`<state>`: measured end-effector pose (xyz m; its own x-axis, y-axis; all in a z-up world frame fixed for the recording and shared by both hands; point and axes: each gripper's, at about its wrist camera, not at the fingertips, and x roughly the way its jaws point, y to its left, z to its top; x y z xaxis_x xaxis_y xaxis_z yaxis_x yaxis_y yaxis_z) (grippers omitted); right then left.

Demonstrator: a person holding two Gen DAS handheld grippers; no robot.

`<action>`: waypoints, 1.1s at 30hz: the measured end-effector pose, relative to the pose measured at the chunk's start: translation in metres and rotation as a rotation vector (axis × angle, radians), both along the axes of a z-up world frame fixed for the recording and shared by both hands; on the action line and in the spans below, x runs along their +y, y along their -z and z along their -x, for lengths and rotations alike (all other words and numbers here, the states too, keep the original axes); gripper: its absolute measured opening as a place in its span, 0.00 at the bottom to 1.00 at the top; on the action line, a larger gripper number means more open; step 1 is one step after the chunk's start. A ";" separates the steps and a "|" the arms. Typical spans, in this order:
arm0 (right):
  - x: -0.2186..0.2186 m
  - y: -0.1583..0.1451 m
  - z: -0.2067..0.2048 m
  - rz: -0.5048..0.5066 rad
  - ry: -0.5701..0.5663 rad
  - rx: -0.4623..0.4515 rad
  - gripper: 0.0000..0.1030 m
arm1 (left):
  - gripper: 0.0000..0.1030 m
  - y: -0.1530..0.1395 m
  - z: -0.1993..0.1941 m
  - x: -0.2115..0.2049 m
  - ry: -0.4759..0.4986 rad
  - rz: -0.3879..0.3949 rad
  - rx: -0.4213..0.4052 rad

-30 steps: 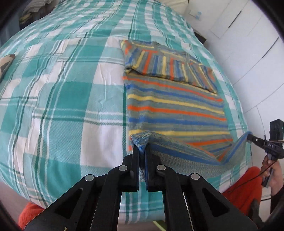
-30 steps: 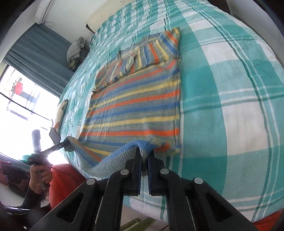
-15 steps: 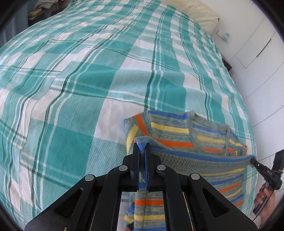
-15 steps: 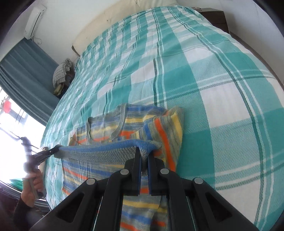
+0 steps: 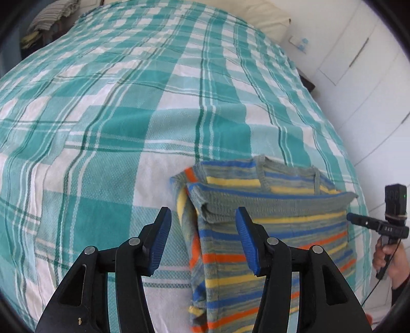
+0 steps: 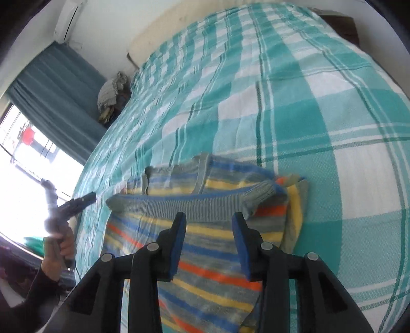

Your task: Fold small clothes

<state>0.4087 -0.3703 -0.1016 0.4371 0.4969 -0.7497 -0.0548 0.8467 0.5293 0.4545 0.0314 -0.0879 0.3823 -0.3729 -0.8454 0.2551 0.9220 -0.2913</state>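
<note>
A small knit sweater [image 5: 276,225] with grey, blue, yellow and orange stripes lies folded in half on the bed, its ribbed hem laid up near the neckline. It also shows in the right wrist view [image 6: 217,230]. My left gripper [image 5: 202,225] is open and empty just above the sweater's left hem corner. My right gripper [image 6: 208,225] is open and empty above the hem near the right corner. The right gripper also shows at the right edge of the left wrist view [image 5: 371,225], and the left gripper at the left of the right wrist view [image 6: 77,202].
The bed has a teal and white plaid cover [image 5: 128,115]. White cupboard doors [image 5: 358,64] stand to the right. A pile of clothes [image 6: 112,94] sits by the blue curtain [image 6: 59,97] and bright window. A pillow [image 5: 256,20] lies at the head.
Both grippers carried the hem forward over the sweater to the neckline, then opened and let it go. The hem now rests on the sweater.
</note>
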 end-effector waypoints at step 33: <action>-0.027 0.015 0.165 0.116 0.104 -0.050 0.56 | 0.82 0.016 0.210 -0.113 0.315 -0.235 -0.267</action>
<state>0.2438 -0.3976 -0.1165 0.5197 0.3587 -0.7754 0.0128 0.9042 0.4269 0.2448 -0.0821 -0.1036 0.4970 -0.3162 -0.8081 0.5704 0.8208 0.0297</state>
